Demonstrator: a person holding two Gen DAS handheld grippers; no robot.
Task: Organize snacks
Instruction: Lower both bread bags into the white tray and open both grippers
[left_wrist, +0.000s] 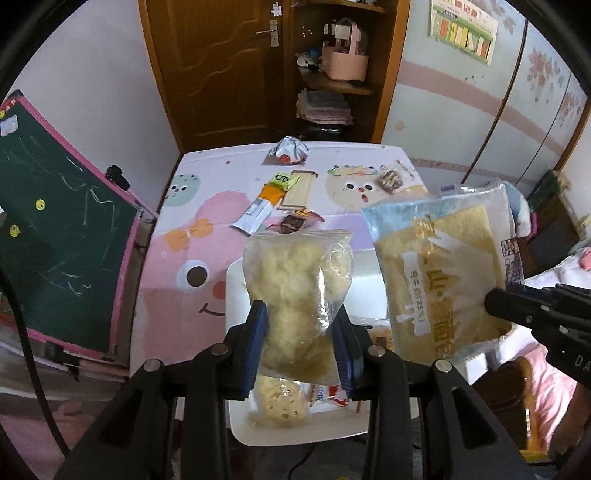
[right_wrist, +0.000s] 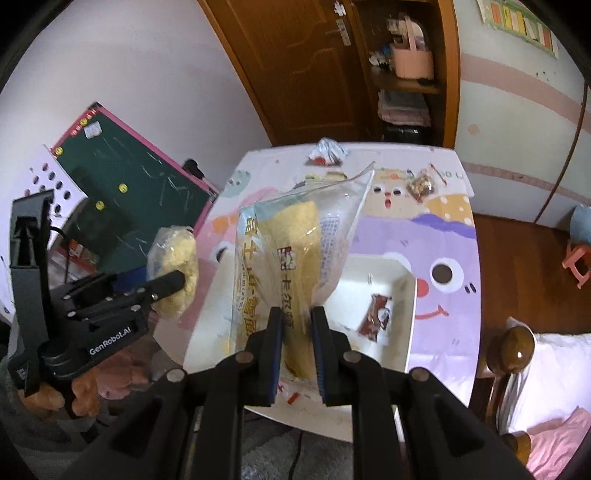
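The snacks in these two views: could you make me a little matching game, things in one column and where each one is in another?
Things:
1. clear bag of pale puffy snack
2. yellow cake packet
3. red-and-dark wrapper
4. crumpled silver wrapper

Places:
A. on the far edge of the table
B. lying in the white tray
C. gripped in the left tool
D. gripped in the right tool

Pairs: 1-C, 2-D, 3-B, 4-A
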